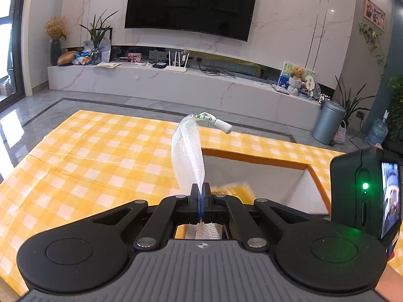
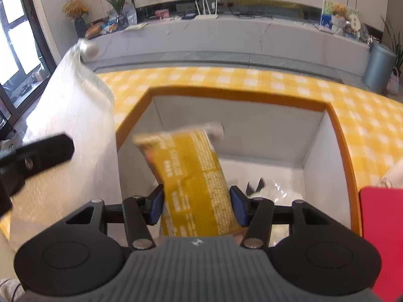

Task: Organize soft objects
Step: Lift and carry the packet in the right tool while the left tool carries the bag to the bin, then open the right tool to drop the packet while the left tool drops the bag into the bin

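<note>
My left gripper point(image 1: 200, 188) is shut on a white mesh bag point(image 1: 187, 151) with a white plastic clip at its top, held up beside the box. The same bag point(image 2: 73, 115) hangs at the left in the right wrist view. My right gripper point(image 2: 196, 201) is over the open white box with an orange rim point(image 2: 226, 91). A yellow snack packet point(image 2: 191, 176) sits between its blue pads point(image 2: 157, 205), which stand wide at the packet's sides. The packet looks blurred. The packet point(image 1: 234, 190) also shows inside the box point(image 1: 254, 157) in the left wrist view.
A yellow checked tablecloth point(image 1: 88, 156) covers the table. A clear plastic wrapper point(image 2: 279, 188) lies on the box floor. A red object point(image 2: 380, 239) is at the right edge. The right gripper's camera body point(image 1: 365, 193) is at the right of the left wrist view.
</note>
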Demonstrator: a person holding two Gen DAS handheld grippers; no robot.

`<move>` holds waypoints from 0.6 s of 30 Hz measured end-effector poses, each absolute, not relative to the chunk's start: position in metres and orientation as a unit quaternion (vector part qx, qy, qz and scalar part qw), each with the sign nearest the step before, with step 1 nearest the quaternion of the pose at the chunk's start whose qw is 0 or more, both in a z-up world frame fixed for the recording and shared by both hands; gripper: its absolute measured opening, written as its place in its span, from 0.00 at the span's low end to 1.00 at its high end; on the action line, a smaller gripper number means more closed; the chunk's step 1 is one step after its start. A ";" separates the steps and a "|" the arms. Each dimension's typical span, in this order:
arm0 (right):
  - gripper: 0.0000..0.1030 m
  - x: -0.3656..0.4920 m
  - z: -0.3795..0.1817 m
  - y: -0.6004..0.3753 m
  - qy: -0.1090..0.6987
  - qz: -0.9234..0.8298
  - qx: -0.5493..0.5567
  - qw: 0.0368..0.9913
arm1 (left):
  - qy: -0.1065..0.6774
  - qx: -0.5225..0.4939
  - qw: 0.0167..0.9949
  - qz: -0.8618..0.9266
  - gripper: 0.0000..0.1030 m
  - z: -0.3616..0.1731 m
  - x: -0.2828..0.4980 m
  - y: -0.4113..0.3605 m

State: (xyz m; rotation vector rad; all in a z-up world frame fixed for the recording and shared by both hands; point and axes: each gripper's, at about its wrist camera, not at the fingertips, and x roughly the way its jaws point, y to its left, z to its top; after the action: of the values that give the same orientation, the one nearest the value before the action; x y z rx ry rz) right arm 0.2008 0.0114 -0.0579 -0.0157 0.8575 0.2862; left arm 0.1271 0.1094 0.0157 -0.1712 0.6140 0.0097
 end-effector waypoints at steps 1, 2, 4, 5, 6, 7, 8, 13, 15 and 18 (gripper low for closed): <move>0.52 0.201 -0.058 0.015 0.410 0.131 -0.028 0.902 | 0.304 -0.085 0.949 0.005 0.01 0.015 0.127 0.110; 0.52 0.201 -0.058 0.019 0.410 0.125 -0.049 0.902 | 0.305 -0.087 0.948 0.006 0.01 0.015 0.128 0.110; 0.56 0.198 -0.058 0.023 0.407 0.119 -0.063 0.903 | 0.306 -0.089 0.948 0.010 0.01 0.014 0.128 0.111; 0.64 0.196 -0.057 0.025 0.404 0.122 -0.065 0.904 | 0.307 -0.091 0.947 0.011 0.01 0.014 0.128 0.112; 0.71 0.194 -0.054 0.024 0.399 0.127 -0.062 0.906 | 0.306 -0.093 0.947 0.011 0.01 0.013 0.129 0.112; 0.72 0.191 -0.052 0.023 0.395 0.131 -0.060 0.907 | 0.307 -0.095 0.947 0.011 0.01 0.013 0.129 0.113; 0.74 0.188 -0.050 0.022 0.391 0.134 -0.059 0.909 | 0.308 -0.096 0.946 0.011 0.01 0.013 0.130 0.113; 0.83 0.159 -0.029 0.005 0.360 0.148 -0.081 0.918 | 0.309 -0.099 0.946 -0.015 0.00 0.014 0.135 0.108; 0.87 0.141 -0.018 -0.005 0.338 0.141 -0.088 0.927 | 0.316 -0.105 0.942 -0.043 0.00 0.013 0.141 0.102; 0.88 0.127 -0.003 -0.028 0.316 0.119 -0.079 0.938 | 0.330 -0.094 0.938 -0.056 0.00 0.005 0.148 0.087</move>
State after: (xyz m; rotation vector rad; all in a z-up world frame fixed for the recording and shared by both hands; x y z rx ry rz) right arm 0.1270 -0.0284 -0.0034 -0.1614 0.6445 0.2427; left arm 0.1483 0.0869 0.0054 -0.1925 0.6742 -0.1149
